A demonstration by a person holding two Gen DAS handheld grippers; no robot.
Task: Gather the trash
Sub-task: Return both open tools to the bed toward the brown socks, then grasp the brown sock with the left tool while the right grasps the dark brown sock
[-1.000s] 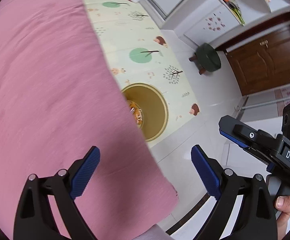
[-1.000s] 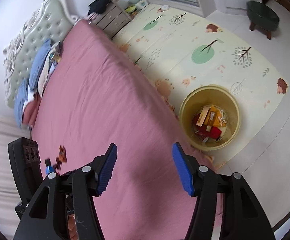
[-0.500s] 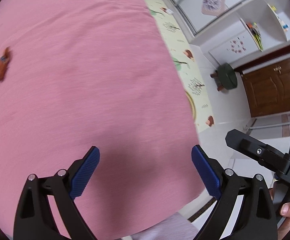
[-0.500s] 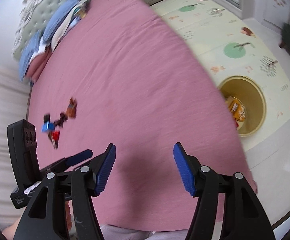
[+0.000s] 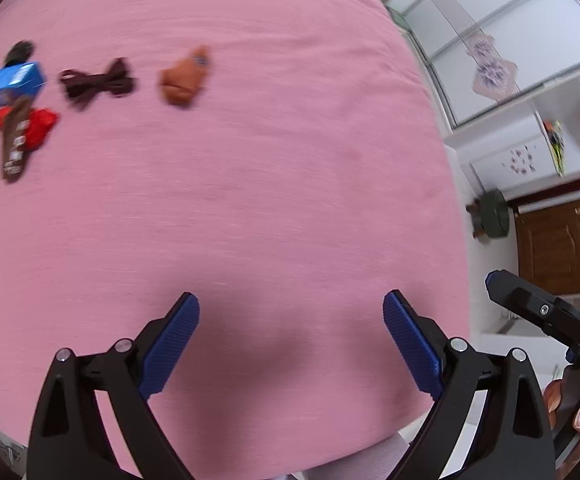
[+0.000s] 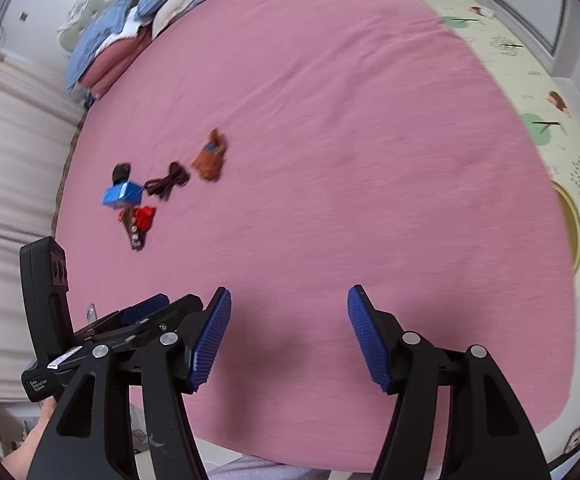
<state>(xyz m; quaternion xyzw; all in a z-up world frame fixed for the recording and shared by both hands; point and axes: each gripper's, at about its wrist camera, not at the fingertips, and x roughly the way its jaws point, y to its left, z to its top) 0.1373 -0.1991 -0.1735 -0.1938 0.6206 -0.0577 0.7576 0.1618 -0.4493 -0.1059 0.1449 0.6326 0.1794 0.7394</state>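
Several pieces of trash lie on the pink bed (image 5: 290, 160): an orange-brown wrapper (image 5: 184, 78), a dark bow-shaped wrapper (image 5: 98, 82), a blue box (image 5: 12, 82), a red wrapper (image 5: 38, 126) and a brown bar wrapper (image 5: 15, 144). The right wrist view shows the same cluster at left: orange-brown wrapper (image 6: 210, 158), blue box (image 6: 123, 194), red wrapper (image 6: 144, 216). My left gripper (image 5: 290, 340) is open over bare sheet, well short of the trash. My right gripper (image 6: 288, 336) is open too, nothing between its fingers. The yellow bin (image 6: 570, 228) peeks past the bed's right edge.
Pillows and folded bedding (image 6: 130, 32) pile at the headboard. A patterned play mat (image 6: 530, 80) covers the floor right of the bed. A green stool (image 5: 494, 218) and a wooden door (image 5: 562, 248) stand beyond the bed. A curtain (image 6: 10, 160) hangs at left.
Both grippers swung from the bin side across the bed toward the trash cluster, which now shows in both views. The bin has slid to the edge of view. Jaws stayed open.
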